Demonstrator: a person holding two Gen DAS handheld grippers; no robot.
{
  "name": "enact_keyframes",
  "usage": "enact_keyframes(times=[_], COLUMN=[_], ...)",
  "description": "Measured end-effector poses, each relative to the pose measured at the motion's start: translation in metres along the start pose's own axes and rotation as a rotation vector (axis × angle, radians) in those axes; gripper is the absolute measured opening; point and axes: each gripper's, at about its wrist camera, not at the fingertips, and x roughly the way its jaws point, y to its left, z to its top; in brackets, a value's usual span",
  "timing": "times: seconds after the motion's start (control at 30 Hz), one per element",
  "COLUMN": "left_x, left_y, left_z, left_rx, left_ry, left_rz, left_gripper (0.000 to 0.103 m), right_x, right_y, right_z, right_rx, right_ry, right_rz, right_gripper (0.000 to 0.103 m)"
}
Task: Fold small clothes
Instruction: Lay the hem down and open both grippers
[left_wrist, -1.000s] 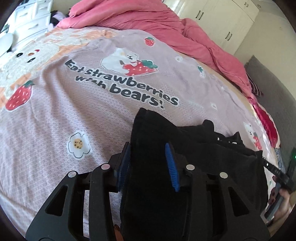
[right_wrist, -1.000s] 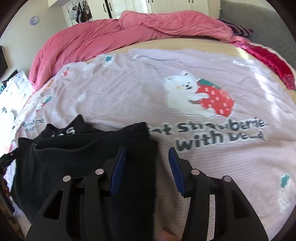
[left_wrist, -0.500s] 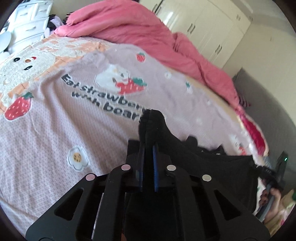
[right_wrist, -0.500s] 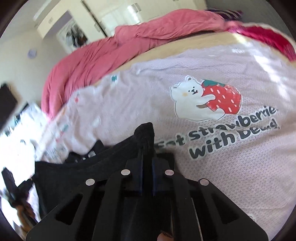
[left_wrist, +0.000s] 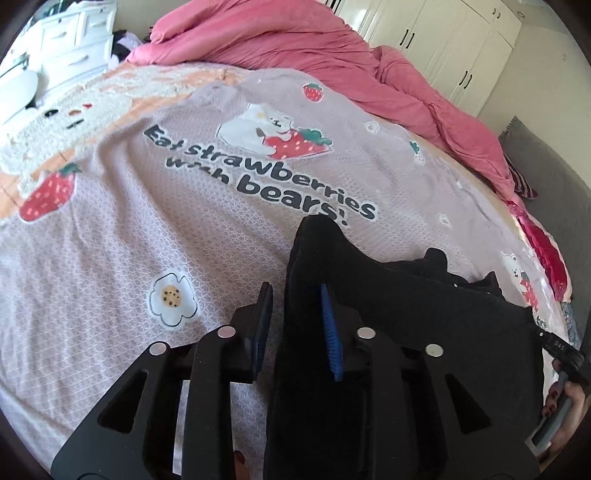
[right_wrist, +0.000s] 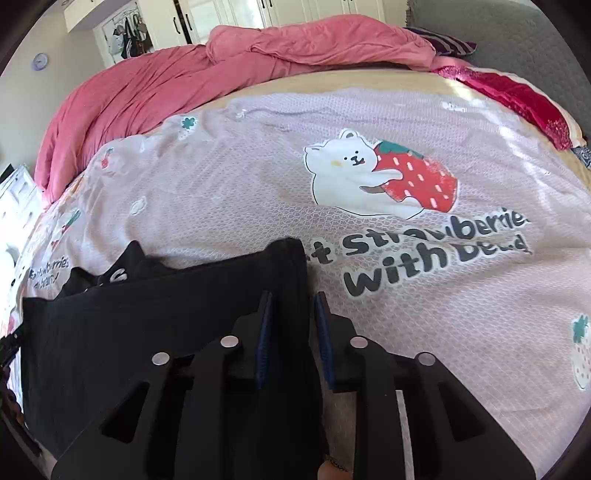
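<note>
Releasing: both grippers, left (left_wrist: 295, 325) and right (right_wrist: 291, 332), are opening their fingers off the black garment's (left_wrist: 406, 332) two corners, letting the cloth between them settle flat on the bed (left_wrist: 147, 240) for the fold.

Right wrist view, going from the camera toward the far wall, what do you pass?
Right claw, its jaws opening around the black garment's edge → bear-and-strawberry print on the lilac bedspread → pink duvet → white wardrobe doors.
</note>
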Motion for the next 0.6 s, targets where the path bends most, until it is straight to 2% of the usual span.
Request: enact_keyframes(times=[0.1,0.17,0.23,0.3,0.4,0.47,0.6], left_x=[-0.010,-0.017,-0.027,-0.036,-0.046,-0.051,-0.060], left_y=[-0.002,-0.005,-0.010,-0.015,-0.019,-0.019,-0.018], left_z=[-0.003,-0.004,-0.005,-0.006,-0.011,-0.015,-0.025], left_rx=[-0.005,-0.004,0.005,0.021,0.031,0.025,0.026], left_ry=[-0.015,-0.023,-0.043,-0.060,-0.069,-0.072,-0.074], left_rz=[-0.006,-0.004,-0.008,-0.006,0.007,0.014,0.005], left_gripper=[0.033,0.035,0.040,0.052,0.059,0.060,0.063], right_x=[-0.011,-0.021,-0.031,-0.043,-0.052,-0.057,-0.065], right_y=[-0.002,-0.003,-0.003,-0.001,0.000,0.000,-0.004], right_z=[-0.005,-0.010,-0.014,-0.020,-0.027,-0.034,-0.047], right_rx=[-0.006,-0.001,-0.002,-0.014,-0.032,-0.038,-0.036], right_ry=[-0.004,-0.014,-0.022,-0.026,-0.017,-0.010,0.006], right_rz=[0.006,0.019,0.037,0.054,0.071,0.081,0.101], right_gripper=[0.041,0.042,0.048,0.063,0.066,0.071,0.072])
